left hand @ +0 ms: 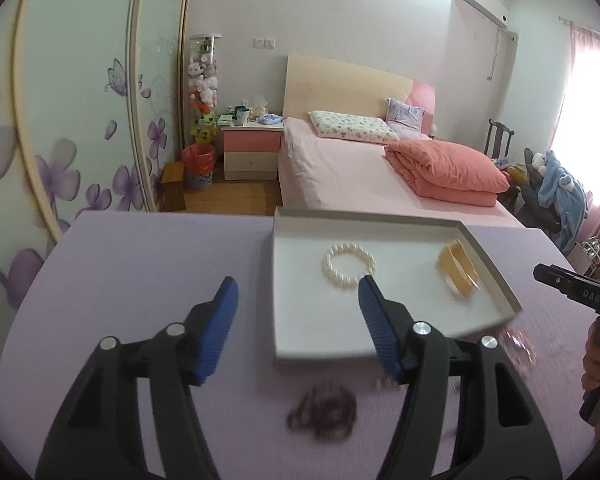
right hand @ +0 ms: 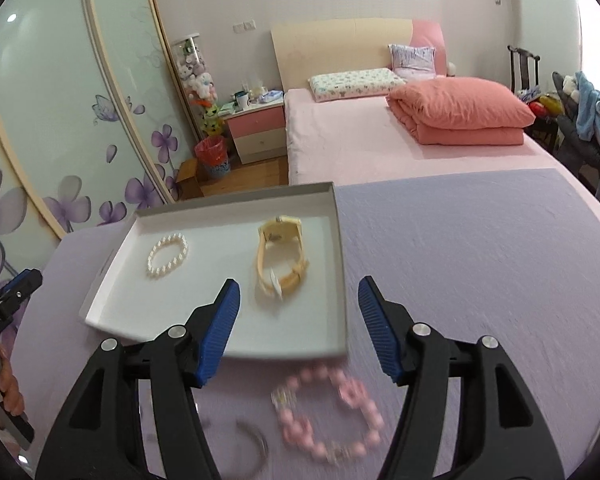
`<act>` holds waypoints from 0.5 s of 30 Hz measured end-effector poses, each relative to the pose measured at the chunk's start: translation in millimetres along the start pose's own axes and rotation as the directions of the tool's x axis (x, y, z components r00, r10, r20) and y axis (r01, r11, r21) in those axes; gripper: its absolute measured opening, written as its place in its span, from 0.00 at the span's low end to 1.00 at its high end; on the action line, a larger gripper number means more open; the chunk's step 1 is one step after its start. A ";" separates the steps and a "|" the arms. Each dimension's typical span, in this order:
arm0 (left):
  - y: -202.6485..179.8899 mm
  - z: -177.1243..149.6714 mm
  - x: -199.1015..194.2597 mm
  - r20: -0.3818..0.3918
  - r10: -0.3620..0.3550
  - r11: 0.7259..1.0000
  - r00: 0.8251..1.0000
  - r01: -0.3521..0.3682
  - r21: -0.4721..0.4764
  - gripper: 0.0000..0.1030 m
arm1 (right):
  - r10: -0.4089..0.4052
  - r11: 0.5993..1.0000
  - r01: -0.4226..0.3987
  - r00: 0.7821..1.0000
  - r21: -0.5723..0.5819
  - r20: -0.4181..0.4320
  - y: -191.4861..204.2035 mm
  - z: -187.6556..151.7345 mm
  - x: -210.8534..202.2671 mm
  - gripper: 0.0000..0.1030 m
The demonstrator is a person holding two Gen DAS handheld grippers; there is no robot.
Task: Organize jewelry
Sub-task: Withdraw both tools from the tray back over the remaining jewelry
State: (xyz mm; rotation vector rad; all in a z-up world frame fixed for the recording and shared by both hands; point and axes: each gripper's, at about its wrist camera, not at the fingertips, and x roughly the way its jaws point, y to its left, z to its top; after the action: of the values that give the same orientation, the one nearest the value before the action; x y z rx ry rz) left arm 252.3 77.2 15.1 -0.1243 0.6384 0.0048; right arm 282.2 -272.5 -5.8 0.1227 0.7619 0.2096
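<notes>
A white shallow tray (left hand: 380,219) lies on the lilac tablecloth (left hand: 148,264). Inside it are a pearl bracelet (left hand: 349,266) and a pale yellow watch (left hand: 458,270). My left gripper (left hand: 297,284) hovers open over the tray's near left corner, with nothing between its blue pads. A dark brown bead string (left hand: 324,410) lies blurred on the cloth below it. In the right wrist view, the right gripper (right hand: 298,284) is open and empty above the tray's (right hand: 236,200) near edge, close to the watch (right hand: 280,256). The pearl bracelet (right hand: 168,255) lies further left. A pink bead bracelet (right hand: 328,412) and a silver bangle (right hand: 256,444) lie beneath it.
A pink bed (left hand: 340,168) stands just beyond the table's far edge. A wardrobe with purple flowers (left hand: 60,120) fills the left. A person's hand (left hand: 598,356) holds the other tool at the right edge of the left wrist view. Bare cloth (right hand: 480,260) stretches right of the tray.
</notes>
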 end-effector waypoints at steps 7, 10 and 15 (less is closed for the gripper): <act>3.7 -49.3 -52.8 0.013 -0.036 0.999 0.999 0.036 -0.038 0.68 | 0.023 1.000 -0.023 1.000 0.001 0.000 -5.8 -45.7 -32.6 0.60; -1.3 -64.6 -63.7 0.006 -0.044 0.998 0.999 0.044 -0.037 0.69 | 0.038 0.999 -0.038 0.999 -0.016 -0.022 1.6 -64.9 -36.4 0.60; -9.4 -83.5 -81.5 0.018 -0.036 0.999 0.999 0.036 -0.021 0.73 | 0.066 0.994 -0.073 0.994 -0.086 -0.082 20.8 -100.6 -31.5 0.60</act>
State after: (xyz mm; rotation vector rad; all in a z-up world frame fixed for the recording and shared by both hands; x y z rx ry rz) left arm 137.6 60.8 -1.8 -0.1566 0.6187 -0.0221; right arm 187.0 -256.2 -53.0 0.0564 0.8268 0.3158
